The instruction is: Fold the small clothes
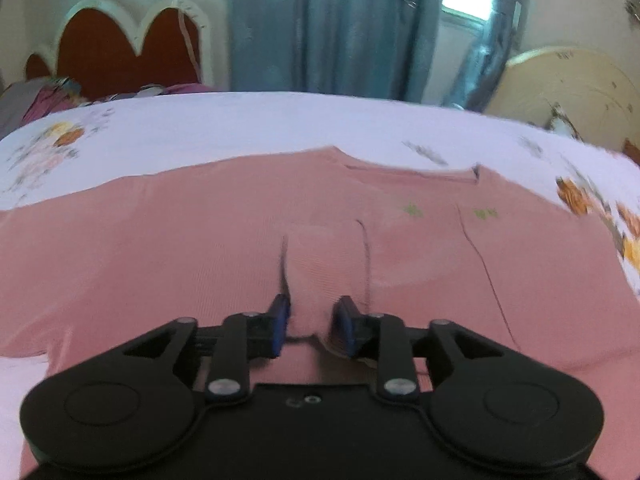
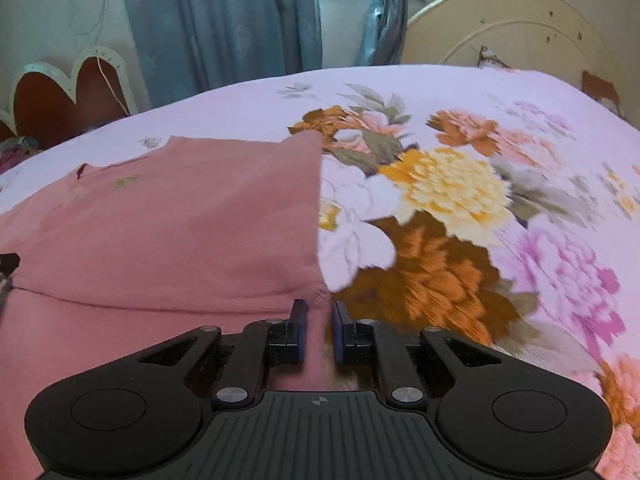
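Observation:
A pink knit garment lies spread on the floral bedsheet. My left gripper pinches a raised ridge of its cloth between the blue pads. In the right wrist view the same pink garment fills the left half, with a folded layer on top. My right gripper is closed on the garment's right edge at the corner of that fold. A bit of the left gripper shows at the far left.
The bedsheet with large flowers stretches to the right. A red and white headboard stands at the far left, blue curtains behind the bed, and a cream round board at the far right.

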`<state>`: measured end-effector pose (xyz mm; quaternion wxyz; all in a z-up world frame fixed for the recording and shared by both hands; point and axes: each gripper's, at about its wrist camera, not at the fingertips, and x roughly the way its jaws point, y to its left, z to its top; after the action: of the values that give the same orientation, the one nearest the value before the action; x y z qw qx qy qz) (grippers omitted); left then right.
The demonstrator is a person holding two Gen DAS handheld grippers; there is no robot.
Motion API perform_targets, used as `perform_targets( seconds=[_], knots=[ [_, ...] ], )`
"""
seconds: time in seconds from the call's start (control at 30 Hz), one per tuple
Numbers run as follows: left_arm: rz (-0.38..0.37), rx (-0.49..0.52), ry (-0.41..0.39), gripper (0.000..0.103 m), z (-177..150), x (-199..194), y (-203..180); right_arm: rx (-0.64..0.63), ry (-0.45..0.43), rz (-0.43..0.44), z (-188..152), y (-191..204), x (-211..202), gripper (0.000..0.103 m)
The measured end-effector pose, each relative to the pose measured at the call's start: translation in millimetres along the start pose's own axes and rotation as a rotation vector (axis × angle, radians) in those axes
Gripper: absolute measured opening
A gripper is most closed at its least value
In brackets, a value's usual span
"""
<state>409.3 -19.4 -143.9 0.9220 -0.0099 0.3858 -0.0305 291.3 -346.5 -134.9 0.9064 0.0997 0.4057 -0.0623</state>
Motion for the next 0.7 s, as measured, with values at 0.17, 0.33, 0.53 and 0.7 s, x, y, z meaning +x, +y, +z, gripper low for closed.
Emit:
perform_targets(
  seconds=[0.17, 0.33, 0.53, 0.7],
  knots=[
    [-0.002, -0.017, -0.057, 0.033, 9, -22, 2, 0.010, -0.069, 0.031, 23, -3, -17, 0.014],
    [-0.041, 0.053, -0.091, 0.048, 20, -20, -18, 0.041, -0.068, 0.063, 57, -1, 11, 0.045],
    [-0.037, 0.083, -0.043, 0.048, 22, 9, -32, 0.069, -0.032, 0.068, 89, 1, 61, 0.054],
    [-0.012, 0.073, 0.005, 0.048, 19, 27, -26, 0.071, -0.010, 0.043, 112, 2, 98, 0.054]
  ],
)
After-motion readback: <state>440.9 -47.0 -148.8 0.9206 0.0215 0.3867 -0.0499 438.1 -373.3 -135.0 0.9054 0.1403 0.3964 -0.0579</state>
